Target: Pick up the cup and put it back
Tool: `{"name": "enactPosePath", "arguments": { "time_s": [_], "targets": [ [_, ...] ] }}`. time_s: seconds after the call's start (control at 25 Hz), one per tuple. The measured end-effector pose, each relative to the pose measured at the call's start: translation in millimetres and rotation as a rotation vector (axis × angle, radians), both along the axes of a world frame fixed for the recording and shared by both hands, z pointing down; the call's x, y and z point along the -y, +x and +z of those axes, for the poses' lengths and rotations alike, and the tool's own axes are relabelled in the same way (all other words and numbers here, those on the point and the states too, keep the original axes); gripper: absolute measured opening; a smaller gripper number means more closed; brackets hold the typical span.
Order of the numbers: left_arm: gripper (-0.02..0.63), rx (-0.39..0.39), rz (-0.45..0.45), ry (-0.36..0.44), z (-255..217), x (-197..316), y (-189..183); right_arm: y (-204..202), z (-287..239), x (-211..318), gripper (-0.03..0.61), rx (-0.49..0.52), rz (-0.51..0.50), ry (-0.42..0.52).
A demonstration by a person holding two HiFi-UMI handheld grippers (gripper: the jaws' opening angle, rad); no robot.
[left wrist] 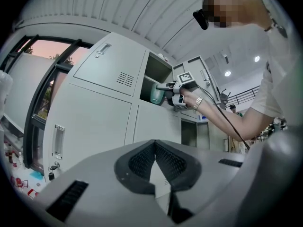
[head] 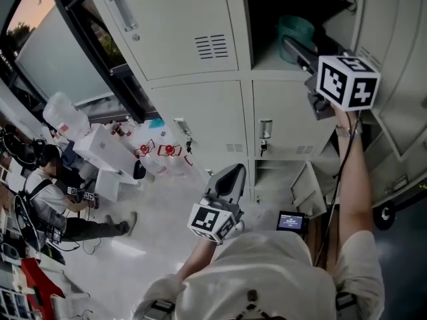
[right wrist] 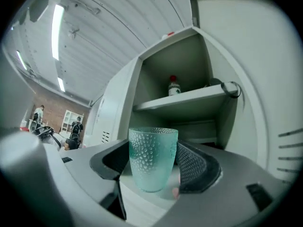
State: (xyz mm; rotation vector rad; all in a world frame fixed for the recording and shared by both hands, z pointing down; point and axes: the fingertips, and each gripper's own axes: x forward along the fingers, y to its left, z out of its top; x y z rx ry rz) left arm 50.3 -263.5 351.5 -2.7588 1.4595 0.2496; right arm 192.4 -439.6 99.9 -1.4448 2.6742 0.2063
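cup [right wrist: 152,157]: teal, bumpy see-through one, standing upright between the right gripper's jaws, just inside the open locker compartment [right wrist: 208,70]. can't tell if its base is touching the compartment floor
right gripper [head: 291,45]: being held up high on an outstretched arm, reaching into that compartment. its jaws are clamping the cup from both sides
left gripper [left wrist: 155,157]: hanging low in front of the person's chest, well away from the cup. its jaws are pressing together with nothing between them
shelf [right wrist: 184,100]: running across the compartment above the cup, with a small bottle [right wrist: 173,85] standing on it
lockers [head: 200,99]: grey doors all around are sitting closed
background: a person [head: 53,199] is sitting on the floor far off to the left in the head view
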Motion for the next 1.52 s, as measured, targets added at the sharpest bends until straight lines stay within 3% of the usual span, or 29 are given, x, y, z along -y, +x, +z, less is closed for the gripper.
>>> {"name": "enactPosePath", "arguments": {
  "time_s": [0.2, 0.4, 0.76, 1.0, 1.2, 1.52],
  "targets": [
    [0.009, 0.000, 0.034, -0.014, 3.2, 1.0, 12.7, -0.8, 1.8, -66.8, 0.313, 0.029, -0.065, 0.080],
    [0.008, 0.001, 0.061, -0.021, 7.2, 0.0, 25.2, 1.0, 31.7, -126.2, 0.313, -0.015, -0.082, 0.121],
    [0.008, 0.003, 0.096, -0.035, 18.6, -7.6, 45.1, 20.3, 155.1, -167.0, 0.313, 0.002, -0.066, -0.059],
    [0.009, 0.004, 0.093, -0.078, 35.4, -12.9, 48.4, 33.1, 258.0, -184.4, 0.313, 0.027, 0.047, -0.145],
    [0.009, 0.008, 0.094, -0.089, 50.2, -17.6, 53.1, 35.0, 326.3, -201.9, 0.313, 0.146, 0.050, -0.257],
    [0.009, 0.024, 0.136, -0.117, 81.4, -31.2, 66.0, 34.3, 347.3, -217.5, 0.313, 0.124, 0.043, -0.211]
  ]
}}
